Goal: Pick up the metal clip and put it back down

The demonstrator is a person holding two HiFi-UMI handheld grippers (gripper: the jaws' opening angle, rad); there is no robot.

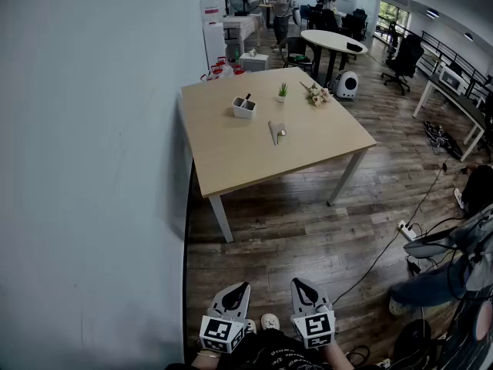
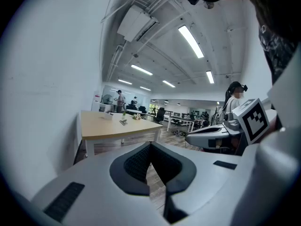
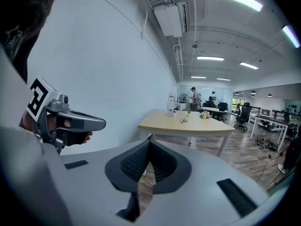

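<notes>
A pale wall ran along the left edge of the wooden table, and dark plank flooring spread out from the table's near and right sides. Beyond the table's far right corner stood a round white table, with a black office chair further right of it.

On the near side of the table, well apart from it and over the floor, the left gripper and the right gripper were held side by side, both pointing towards the table. Each gripper's own view showed its jaws brought together at the tips with nothing between them.

On the tabletop, towards the far edge, sat a small white container with something dark sticking out of it. Near the table's far right edge lay a little bunch of flowers, and between that and the container stood a tiny potted plant.

The metal clip lay flat near the middle of the table, just on the near side of the plant. It was well ahead of both grippers, touched by neither, with the table's near edge and a stretch of floor in between.
</notes>
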